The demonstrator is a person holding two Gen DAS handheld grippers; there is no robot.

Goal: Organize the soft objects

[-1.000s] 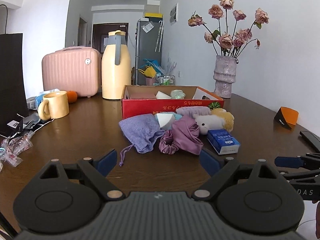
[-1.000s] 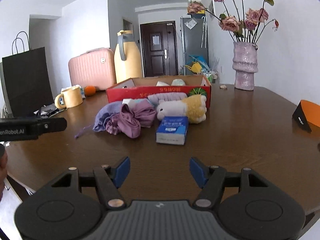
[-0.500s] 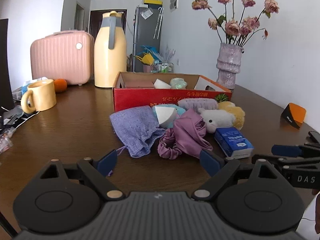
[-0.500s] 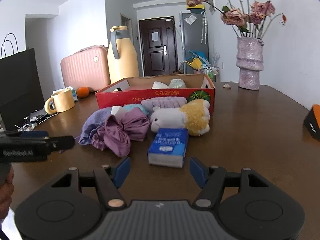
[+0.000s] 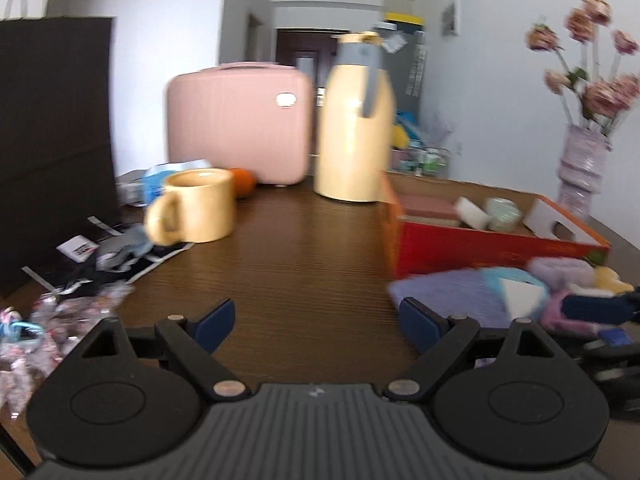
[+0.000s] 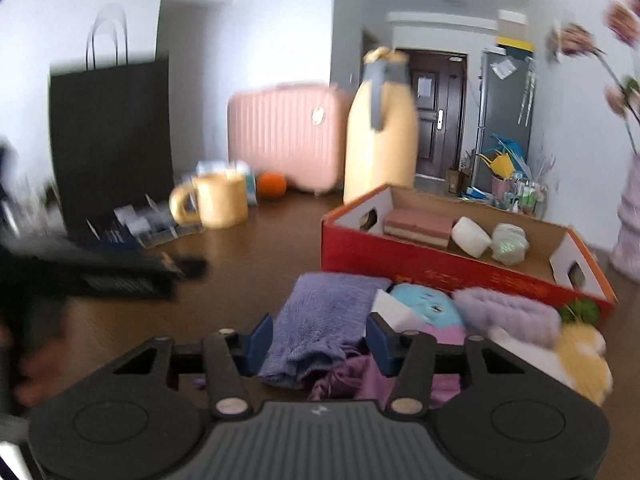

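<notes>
Right gripper [image 6: 316, 340]: fingers have just been closing, now straddling the lavender pouch [image 6: 320, 320] without visibly pressing it. The pouch is lying on the worktop [image 6: 256, 248] in front of the red box [image 6: 440, 268], touching the purple scrunchie [image 6: 352, 380] and blue plush [image 6: 424, 304]. Left gripper [image 5: 316, 320]: fingers spread wide, holding nothing, hovering over bare worktop beside the pile. Both views are blurring.

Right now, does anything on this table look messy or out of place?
Yes. Soft things lie heaped on the table against the red box rather than inside it: a purple pouch, a fuzzy band and a plush toy. Loose wrappers clutter the left edge.
</notes>
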